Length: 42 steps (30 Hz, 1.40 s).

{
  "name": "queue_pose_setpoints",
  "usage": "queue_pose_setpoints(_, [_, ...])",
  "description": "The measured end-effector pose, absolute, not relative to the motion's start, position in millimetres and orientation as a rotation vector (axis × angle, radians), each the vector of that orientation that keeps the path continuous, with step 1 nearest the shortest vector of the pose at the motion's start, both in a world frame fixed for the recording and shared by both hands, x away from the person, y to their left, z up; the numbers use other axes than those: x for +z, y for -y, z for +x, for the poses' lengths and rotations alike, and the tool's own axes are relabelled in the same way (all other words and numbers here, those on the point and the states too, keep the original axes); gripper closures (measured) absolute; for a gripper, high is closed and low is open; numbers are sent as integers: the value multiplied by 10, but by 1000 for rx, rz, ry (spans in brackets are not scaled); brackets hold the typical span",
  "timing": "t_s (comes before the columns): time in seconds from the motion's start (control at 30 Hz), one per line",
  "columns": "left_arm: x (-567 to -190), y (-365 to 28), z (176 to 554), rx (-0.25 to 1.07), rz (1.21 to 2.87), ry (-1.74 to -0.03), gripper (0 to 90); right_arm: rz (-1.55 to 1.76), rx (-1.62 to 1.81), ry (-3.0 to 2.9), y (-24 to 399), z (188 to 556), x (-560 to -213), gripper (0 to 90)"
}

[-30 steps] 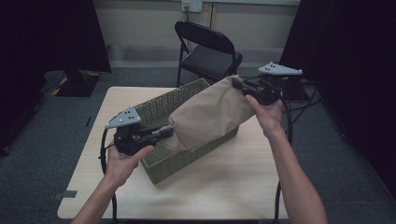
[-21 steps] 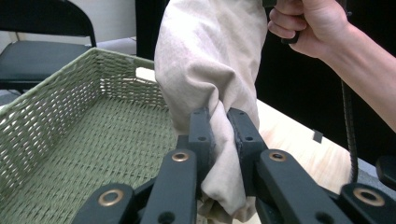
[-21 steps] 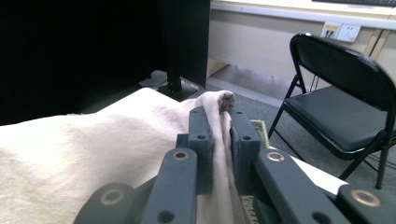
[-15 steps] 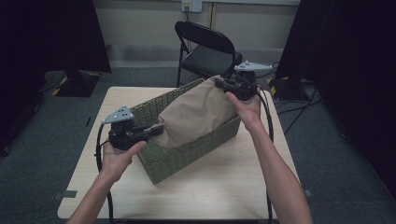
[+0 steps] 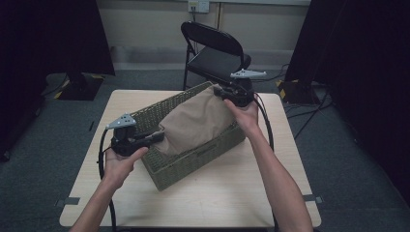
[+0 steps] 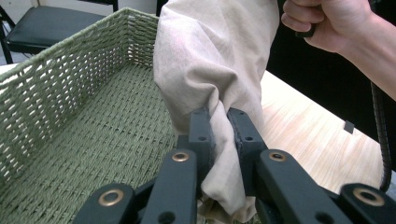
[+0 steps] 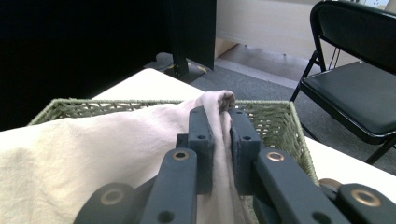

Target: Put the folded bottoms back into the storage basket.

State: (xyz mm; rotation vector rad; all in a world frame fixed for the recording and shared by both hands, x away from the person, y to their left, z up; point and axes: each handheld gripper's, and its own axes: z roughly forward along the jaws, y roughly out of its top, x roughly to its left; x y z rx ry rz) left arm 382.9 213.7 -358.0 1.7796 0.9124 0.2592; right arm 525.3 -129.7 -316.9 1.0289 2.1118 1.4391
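So we've got a beige cloth stretched between our two grippers, hanging over a green woven basket that sits slantwise on the light wood table.

Our left gripper is pinching one end of the cloth. In the left gripper view the fabric is bunched up tight between the two black jaws, with a little tail of it poking out below them toward the camera. Right past those jaws the cloth rises up and away, and the basket's woven floor and wall spread out to the left of it.

Our right gripper is clamped on the other end. In the right gripper view a fold of cloth is squeezed between the jaws, with a small nub sticking up just beyond the tips. The far end wall of the basket sits right behind that, and the rest of the cloth spreads out to the left of the jaws, over the basket.

A black folding chair stands beyond the table, past our right gripper.
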Motion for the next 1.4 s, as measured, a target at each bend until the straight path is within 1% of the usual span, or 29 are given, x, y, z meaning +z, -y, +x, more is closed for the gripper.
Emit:
queue_pose_setpoints(0.7, [-3807, -2163, 3970, 232, 1806, -983, 815, 1080, 1376, -2159, 1234, 5359, -3466, 820])
queue_pose_setpoints(1.17, [-3981, -2142, 4056, 211, 1859, -1034, 815, 1109, 1298, -2202, 1212, 5423, -3667, 820])
queue_pose_setpoints(1.4, [-4031, -2115, 4095, 227, 1891, -1065, 813, 1118, 1249, -2221, 1164, 5451, -3725, 818])
